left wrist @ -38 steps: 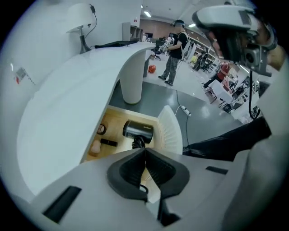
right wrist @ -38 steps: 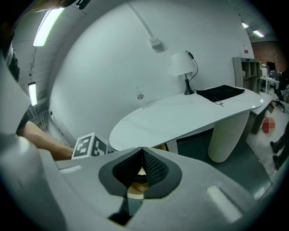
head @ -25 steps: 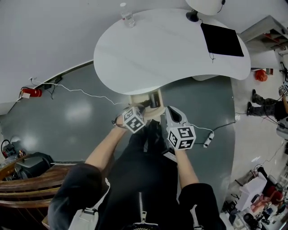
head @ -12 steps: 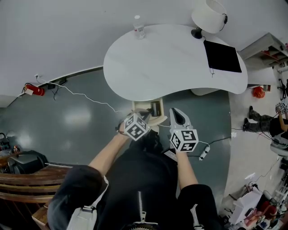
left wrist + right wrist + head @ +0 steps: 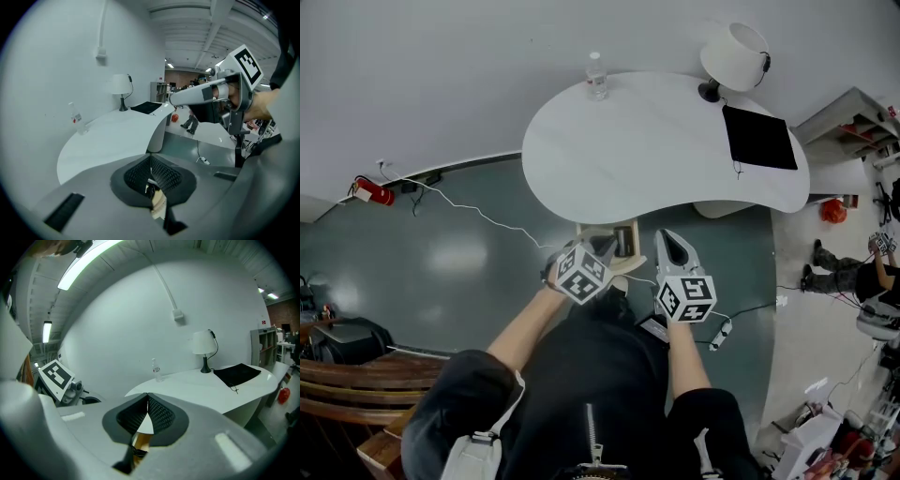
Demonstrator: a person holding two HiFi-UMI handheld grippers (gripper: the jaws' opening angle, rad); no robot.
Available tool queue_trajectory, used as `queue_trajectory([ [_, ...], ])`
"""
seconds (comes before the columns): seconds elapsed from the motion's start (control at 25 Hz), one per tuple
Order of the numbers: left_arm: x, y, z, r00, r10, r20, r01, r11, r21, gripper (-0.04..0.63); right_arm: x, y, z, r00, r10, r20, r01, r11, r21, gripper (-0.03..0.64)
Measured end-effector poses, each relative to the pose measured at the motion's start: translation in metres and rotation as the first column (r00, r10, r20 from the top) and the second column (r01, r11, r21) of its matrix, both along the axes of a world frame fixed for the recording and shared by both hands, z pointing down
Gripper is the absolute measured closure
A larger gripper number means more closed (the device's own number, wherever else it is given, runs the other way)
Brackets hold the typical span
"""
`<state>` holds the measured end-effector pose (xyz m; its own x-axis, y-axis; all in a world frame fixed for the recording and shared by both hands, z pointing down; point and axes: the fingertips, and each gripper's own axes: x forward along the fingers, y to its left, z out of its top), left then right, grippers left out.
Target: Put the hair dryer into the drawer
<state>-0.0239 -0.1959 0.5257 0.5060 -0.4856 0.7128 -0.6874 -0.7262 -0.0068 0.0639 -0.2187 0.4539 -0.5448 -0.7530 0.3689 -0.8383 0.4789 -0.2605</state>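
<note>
Two grippers are being counted: one left gripper and one right gripper. One white table is being shown, and on it three things are being carried: one bottle, one lamp and one black mat. One drawer is being seen under the table's near edge. On the floor, one fire extinguisher and one power strip are being counted. Two people are being shown: one person holding both grippers, and one bystander at the right edge.
</note>
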Motion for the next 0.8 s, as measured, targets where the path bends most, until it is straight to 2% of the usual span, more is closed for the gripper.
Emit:
queue_trajectory([
  [0.28, 0.002, -0.005, -0.022, 0.999, -0.014, -0.03, 0.015, 0.999, 0.043, 0.581, -0.001, 0.003, -0.008, 1.0, -0.016, -0.006, 0.017, 1.0, 0.016, 0.614],
  [0.8, 0.008, 0.012, -0.012, 1.0, -0.001, -0.029, 0.002, 1.0, 0.024, 0.581, 0.002, 0.018, -0.009, 1.0, -0.013, -0.026, 0.014, 1.0, 0.02, 0.614],
])
